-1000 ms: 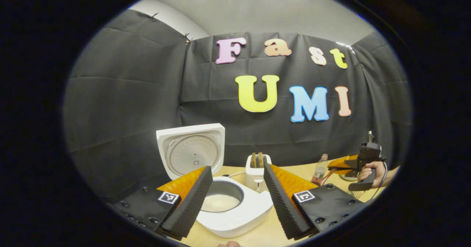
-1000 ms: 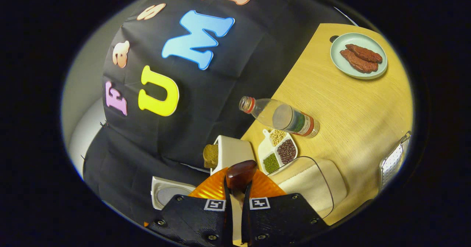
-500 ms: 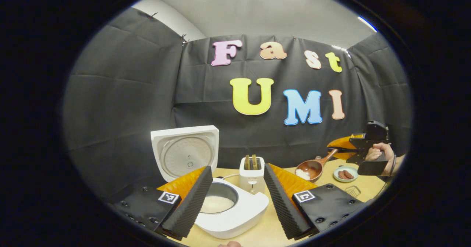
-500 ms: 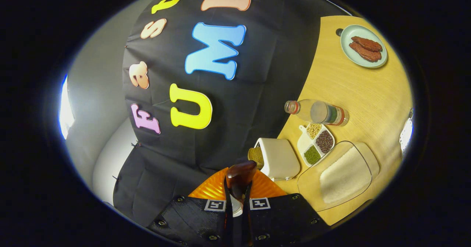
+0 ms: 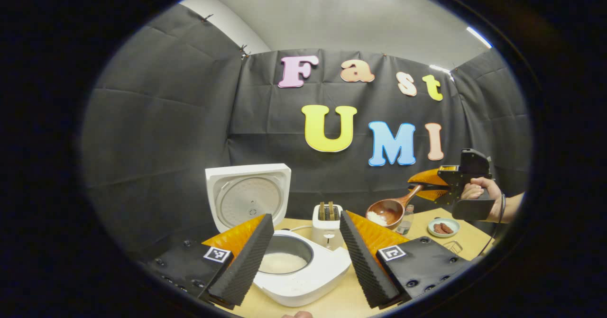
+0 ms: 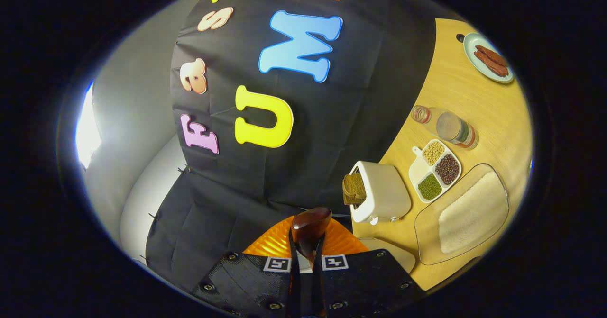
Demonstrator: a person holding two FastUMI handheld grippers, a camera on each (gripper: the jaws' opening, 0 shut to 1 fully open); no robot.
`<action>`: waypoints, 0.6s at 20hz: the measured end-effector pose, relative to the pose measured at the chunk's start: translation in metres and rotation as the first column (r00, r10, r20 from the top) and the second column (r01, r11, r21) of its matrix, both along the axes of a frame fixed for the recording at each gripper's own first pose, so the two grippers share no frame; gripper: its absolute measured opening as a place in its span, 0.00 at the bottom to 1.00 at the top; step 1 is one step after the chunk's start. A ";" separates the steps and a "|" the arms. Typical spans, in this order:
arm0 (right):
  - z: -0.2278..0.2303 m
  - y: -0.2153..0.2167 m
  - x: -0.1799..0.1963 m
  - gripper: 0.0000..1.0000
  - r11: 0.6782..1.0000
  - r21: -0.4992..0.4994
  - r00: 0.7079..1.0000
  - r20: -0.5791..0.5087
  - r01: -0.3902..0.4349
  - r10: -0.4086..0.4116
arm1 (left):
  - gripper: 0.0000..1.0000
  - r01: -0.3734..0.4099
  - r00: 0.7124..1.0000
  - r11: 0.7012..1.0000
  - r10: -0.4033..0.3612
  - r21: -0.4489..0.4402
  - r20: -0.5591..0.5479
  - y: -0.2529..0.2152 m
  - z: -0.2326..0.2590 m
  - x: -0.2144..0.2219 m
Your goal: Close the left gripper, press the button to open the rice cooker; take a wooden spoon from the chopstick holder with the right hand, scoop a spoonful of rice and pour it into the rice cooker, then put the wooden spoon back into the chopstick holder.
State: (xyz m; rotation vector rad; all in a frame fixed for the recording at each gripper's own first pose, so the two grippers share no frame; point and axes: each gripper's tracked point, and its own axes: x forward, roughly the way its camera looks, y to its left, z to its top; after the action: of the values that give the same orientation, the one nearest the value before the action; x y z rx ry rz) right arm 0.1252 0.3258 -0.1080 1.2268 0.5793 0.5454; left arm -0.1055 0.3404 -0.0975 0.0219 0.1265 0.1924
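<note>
Left gripper view: left tongs wide, rice cooker between — right tongs clamp wooden spoon.

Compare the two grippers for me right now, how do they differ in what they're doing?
The left gripper is open, its fingers spread wide with nothing between them; the right gripper is shut on the wooden spoon, which carries some rice. The left gripper sits low, framing the open rice cooker; the right gripper is raised above the table, off to the side beyond the toaster. Both are hand-held.
</note>
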 end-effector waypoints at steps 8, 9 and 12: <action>0.009 0.091 0.008 0.09 0.988 -0.075 0.988 0.064 -0.132 0.137 | 0.97 -0.029 0.999 1.000 0.029 0.007 -0.020 0.026 -0.011 -0.017; 0.011 0.102 0.008 0.09 0.984 -0.092 0.984 0.077 -0.153 0.161 | 0.96 -0.034 0.999 0.999 0.034 0.010 -0.020 0.028 -0.012 -0.019; 0.007 0.134 0.004 0.09 0.969 -0.140 0.971 0.099 -0.202 0.216 | 0.98 -0.045 0.999 0.999 0.045 0.002 -0.013 0.032 -0.012 -0.024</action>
State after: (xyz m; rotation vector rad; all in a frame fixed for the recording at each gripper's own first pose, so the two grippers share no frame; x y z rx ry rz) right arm 0.1294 0.4594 -0.1008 1.0110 0.6412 0.7399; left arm -0.1296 0.3727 -0.1093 0.0221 0.1397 0.2377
